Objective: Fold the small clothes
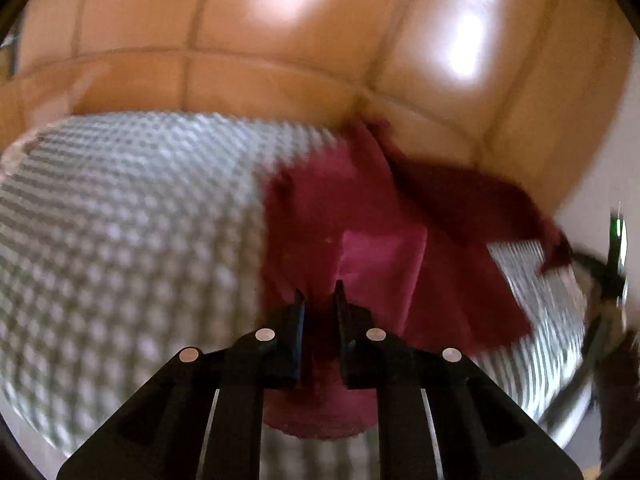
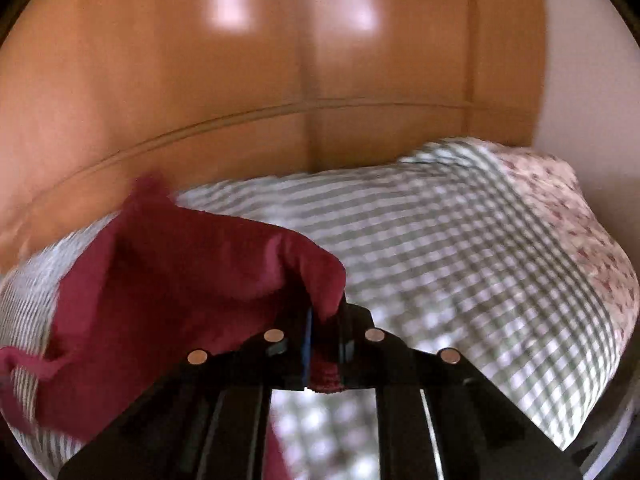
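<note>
My left gripper (image 1: 319,292) pinches the red cloth (image 1: 384,264) at lower centre of its frame. My right gripper (image 2: 325,312) grips another edge, lifted over the checked bed (image 2: 460,264).

garment (image 1: 384,248) on bedcover (image 1: 132,216); wardrobe (image 1: 280,40) behind bed

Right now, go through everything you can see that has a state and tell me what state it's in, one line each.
Left hand-held gripper: shut on the red garment.
Right hand-held gripper: shut on the red garment.
Red garment: unfolded, part lifted off the bed, held at two points.
Checked bedcover: spread over the bed, rumpled at the far edge.
Wardrobe doors: closed.
</note>
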The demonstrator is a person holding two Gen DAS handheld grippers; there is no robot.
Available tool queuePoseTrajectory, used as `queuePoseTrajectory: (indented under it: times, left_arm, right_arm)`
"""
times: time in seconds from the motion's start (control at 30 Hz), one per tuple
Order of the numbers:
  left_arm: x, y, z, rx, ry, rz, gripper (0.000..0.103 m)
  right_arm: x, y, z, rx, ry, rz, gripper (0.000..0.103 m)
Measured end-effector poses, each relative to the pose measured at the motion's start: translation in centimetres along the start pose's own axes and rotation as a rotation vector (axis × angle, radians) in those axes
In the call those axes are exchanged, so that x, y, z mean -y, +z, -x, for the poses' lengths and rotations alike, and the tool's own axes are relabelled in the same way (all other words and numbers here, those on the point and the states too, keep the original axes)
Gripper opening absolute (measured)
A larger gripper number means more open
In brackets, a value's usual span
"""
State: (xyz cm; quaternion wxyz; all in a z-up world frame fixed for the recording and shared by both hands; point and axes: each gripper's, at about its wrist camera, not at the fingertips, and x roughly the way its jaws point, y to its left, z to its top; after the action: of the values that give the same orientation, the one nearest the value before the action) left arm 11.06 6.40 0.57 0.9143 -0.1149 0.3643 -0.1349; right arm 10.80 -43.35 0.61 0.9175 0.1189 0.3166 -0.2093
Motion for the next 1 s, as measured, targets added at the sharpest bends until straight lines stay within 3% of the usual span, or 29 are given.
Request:
queuePoseTrajectory:
  times: [0.13, 0.2, 0.3, 0.33, 0.37, 0.4, 0.43, 0.53, 0.67, 0.73, 0.77, 0.8, 0.93, 1.0]
  left_arm:
    - [-5.3, 6.4, -0.8, 0.063, 0.125, 0.117, 0.007]
    - [-9.2, 9.4, -1.6, 0.085, 0.23, 0.222, 0.003]
    - [-12.8, 12.1, -2.5, 0.111, 0.414, 0.261, 0.0]
    - [-13.4, 12.6, -2.5, 0.114, 0.464, 0.259, 0.0]
    - [-13.9, 12.8, -2.7, 0.11, 0.504, 0.256, 0.0]
    - [-14.1, 12.7, -2.6, 0.106, 0.532, 0.26, 0.0]
    - [-14.2, 12.3, -2.5, 0.093, 0.548, 0.263, 0.0]
    - [-13.3, 10.2, -1.7, 0.078, 0.488, 0.245, 0.0]
    - [-10.5, 5.3, -1.4, 0.002, 0.281, 0.16, 0.0]
    - [-9.1, 2.4, -2.1, -0.07, 0.191, 0.153, 0.03]
    - [-8.3, 0.2, -2.1, -0.098, 0.122, 0.185, 0.067]
    - [-7.9, -1.2, -2.0, -0.099, 0.075, 0.211, 0.078]
    - [-6.0, -5.6, -3.0, -0.172, 0.008, 0.236, 0.077]
    - [-5.8, -6.4, -3.8, -0.215, -0.017, 0.255, 0.06]
  right_arm:
    - [3.4, 3.5, -4.7, -0.037, -0.127, -0.075, 0.008]
    - [4.1, 3.9, -5.8, -0.059, -0.159, -0.093, 0.008]
    - [4.3, 3.7, -6.7, -0.082, -0.178, -0.095, 0.013]
    - [4.3, 3.6, -6.5, -0.078, -0.177, -0.095, 0.025]
    - [4.2, 3.2, -6.1, -0.071, -0.167, -0.099, 0.053]
    - [4.2, 2.8, -5.5, -0.059, -0.155, -0.099, 0.063]
    - [4.1, 2.3, -5.4, -0.054, -0.15, -0.087, 0.067]
    - [3.2, -0.4, -3.5, -0.078, -0.072, -0.052, 0.069]
    - [1.5, -5.3, -1.7, -0.198, 0.142, -0.03, 0.07]
    - [0.5, -7.7, -1.6, -0.267, 0.205, -0.027, 0.07]
    - [-0.1, -9.0, -1.6, -0.306, 0.242, -0.037, 0.07]
    - [-0.7, -9.9, -1.5, -0.329, 0.263, -0.042, 0.07]
    - [-2.7, -13.1, -1.9, -0.377, 0.279, -0.024, 0.07]
    - [-3.6, -13.3, -1.6, -0.37, 0.269, -0.012, 0.065]
